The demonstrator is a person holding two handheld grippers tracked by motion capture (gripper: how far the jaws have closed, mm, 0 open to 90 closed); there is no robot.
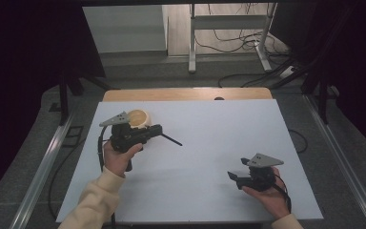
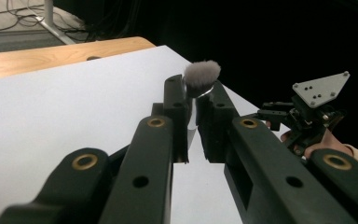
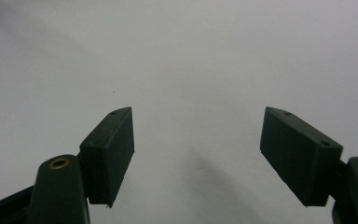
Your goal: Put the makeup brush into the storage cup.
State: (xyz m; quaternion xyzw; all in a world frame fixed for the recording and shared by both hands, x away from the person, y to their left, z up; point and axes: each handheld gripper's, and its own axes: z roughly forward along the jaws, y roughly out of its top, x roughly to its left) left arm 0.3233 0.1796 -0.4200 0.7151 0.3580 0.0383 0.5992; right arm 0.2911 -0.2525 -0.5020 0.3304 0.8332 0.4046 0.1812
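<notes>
My left gripper (image 1: 158, 131) is held above the left part of the white table sheet (image 1: 209, 129), its jaws pointing right. It is shut on a small brush (image 2: 202, 73) with a grey bristle head and a silver collar, and the head stands out past the jaw tips. In the high view a thin dark part of the brush (image 1: 172, 140) sticks out to the right of the jaws. My right gripper (image 1: 236, 170) rests low near the front right of the sheet. In its own view my right gripper (image 3: 198, 154) is open, with only bare white sheet between the jaws.
A round tan bowl (image 1: 138, 117) sits on the sheet just behind the left gripper. A wooden table edge (image 1: 186, 93) runs along the far side. Beyond it are a metal frame's legs (image 1: 192, 43) and loose cables on the floor. Dark curtains close both sides.
</notes>
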